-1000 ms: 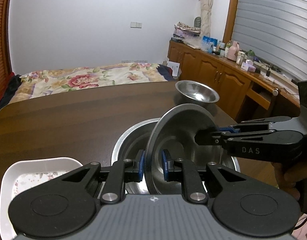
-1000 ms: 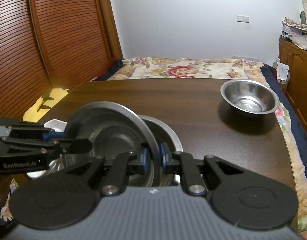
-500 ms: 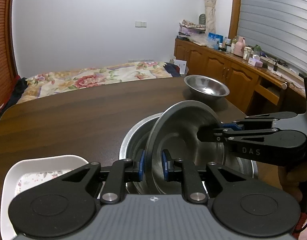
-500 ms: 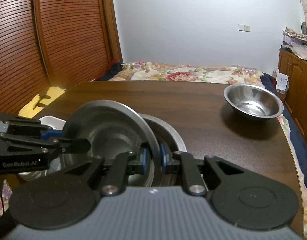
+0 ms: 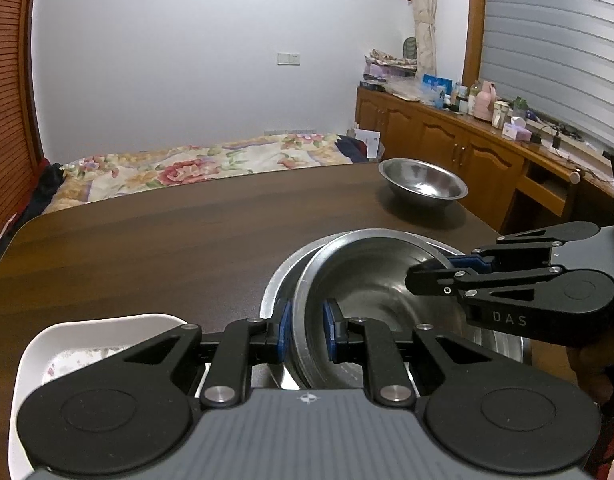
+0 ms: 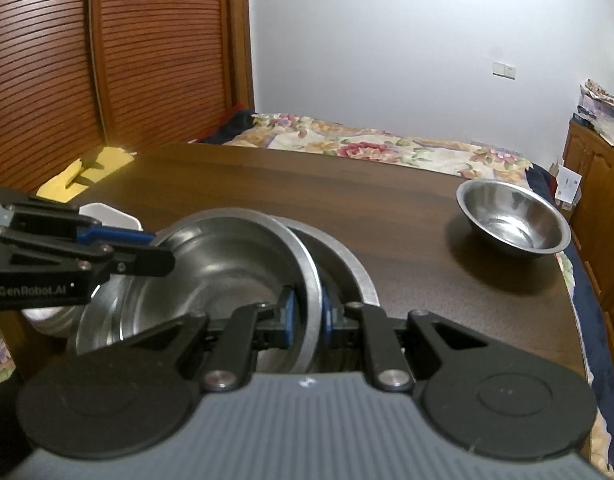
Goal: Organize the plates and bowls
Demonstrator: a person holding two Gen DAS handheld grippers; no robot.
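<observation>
A steel bowl (image 5: pixel 371 284) hangs slightly tilted inside a larger steel bowl (image 5: pixel 281 280) on the dark wooden table (image 5: pixel 167 248). My left gripper (image 5: pixel 306 334) is shut on the bowl's near-left rim. My right gripper (image 6: pixel 307 316) is shut on the opposite rim of the same bowl (image 6: pixel 211 276), and its fingers (image 5: pixel 431 276) show from the side in the left wrist view. The larger bowl's rim (image 6: pixel 347 264) shows behind the held one. A third, smaller steel bowl (image 6: pixel 515 216) stands alone near the table's far right edge.
A white rectangular dish (image 5: pixel 87 340) with a flower pattern lies left of the bowls near the table's front edge. A bed with a floral cover (image 5: pixel 195 164) lies beyond the table. Wooden cabinets (image 5: pixel 467 152) line the right wall, and a slatted wooden door (image 6: pixel 107 60) the left.
The held bowl has come down and tipped flatter, from nearly on edge to sitting low inside the larger bowl. Both grippers have kept their hold on its rim.
</observation>
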